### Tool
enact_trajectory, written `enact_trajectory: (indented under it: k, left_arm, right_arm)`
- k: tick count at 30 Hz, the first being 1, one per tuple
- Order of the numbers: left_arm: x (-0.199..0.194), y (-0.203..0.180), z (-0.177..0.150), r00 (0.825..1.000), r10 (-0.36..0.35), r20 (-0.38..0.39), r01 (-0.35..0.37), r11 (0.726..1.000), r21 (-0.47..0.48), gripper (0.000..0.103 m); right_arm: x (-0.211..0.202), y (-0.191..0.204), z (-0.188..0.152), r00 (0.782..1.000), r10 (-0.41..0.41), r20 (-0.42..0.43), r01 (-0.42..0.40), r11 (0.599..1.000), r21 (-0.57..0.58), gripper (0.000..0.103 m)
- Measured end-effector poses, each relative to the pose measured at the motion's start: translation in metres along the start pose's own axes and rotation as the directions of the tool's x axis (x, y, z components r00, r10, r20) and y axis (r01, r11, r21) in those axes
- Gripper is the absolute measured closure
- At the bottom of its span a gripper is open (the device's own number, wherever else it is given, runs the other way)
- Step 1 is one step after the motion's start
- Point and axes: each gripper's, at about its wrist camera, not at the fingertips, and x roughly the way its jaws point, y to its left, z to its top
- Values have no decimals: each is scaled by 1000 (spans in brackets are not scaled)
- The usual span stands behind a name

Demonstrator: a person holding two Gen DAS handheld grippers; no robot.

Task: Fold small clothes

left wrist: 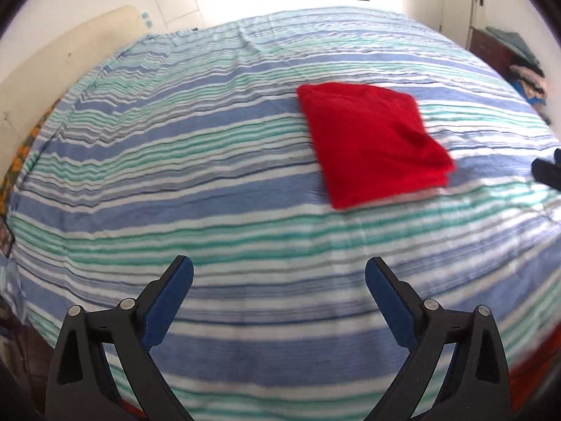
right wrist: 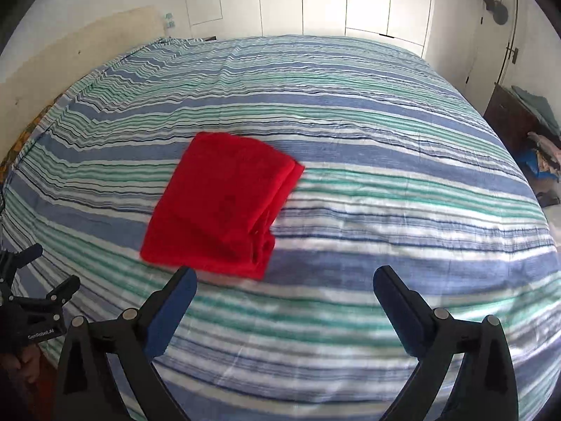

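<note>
We see a wide bed [left wrist: 210, 182] filling both views, covered by a sheet striped in blue, green and white, with faint wrinkles running across it. Behind it, at the far side, stand pale wardrobe doors [right wrist: 326, 0], bright with daylight. On the far right, a dark wooden cabinet [right wrist: 508, 119] carries a heap of folded laundry [right wrist: 540, 108], and a beige headboard [right wrist: 70, 52] lines the left edge of the bed.

On the sheet lies the red garment [right wrist: 221, 200], folded into a thick, roughly rectangular packet, its layered edges showing along its right side. It rests flat near the middle of the bed, touched by neither tool. From the left wrist view we find it far and to the right of the fingers; from the right wrist view it sits just beyond the left fingertip, slightly left of centre.

Our left gripper [left wrist: 279, 270] hovers over bare sheet at the near side, its blue-padded fingers [left wrist: 168, 298] spread wide with nothing between them. Our right gripper [right wrist: 284, 279] is likewise spread wide and holds nothing. The left gripper also shows at the left edge of the right wrist view, and a dark tip of the right one at the right edge of the left wrist view.
</note>
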Motion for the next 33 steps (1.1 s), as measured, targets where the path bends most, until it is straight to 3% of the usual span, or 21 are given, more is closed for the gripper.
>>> enact_trajectory:
  k: [3, 8, 16, 25, 31, 33]
  left_arm:
    - [-20, 0, -9, 1000, -5, 19, 5, 1000, 2, 4]
    - [-52, 6, -23, 999, 2, 44, -1, 1000, -17, 4]
    - [-79, 20, -36, 999, 16, 42, -15, 1000, -23, 1]
    - [-107, 20, -53, 999, 2, -35, -3, 1000, -19, 0]
    - [-111, 19, -56, 993, -79, -90, 75, 996, -38, 1]
    - [-113, 19, -55, 994, -67, -84, 64, 997, -33, 1]
  right_arm:
    - [-31, 22, -26, 1000, -22, 11, 22, 1000, -9, 1]
    - [-61, 50, -57, 997, -61, -46, 59, 998, -33, 1]
    - [-97, 74, -83, 998, -26, -55, 22, 997, -69, 1]
    - [-157, 79, -102, 999, 18, -45, -20, 999, -46, 1]
    - [-170, 92, -105, 999, 16, -50, -19, 997, -72, 1]
    - [-170, 93, -105, 999, 13, -51, -17, 997, -72, 1]
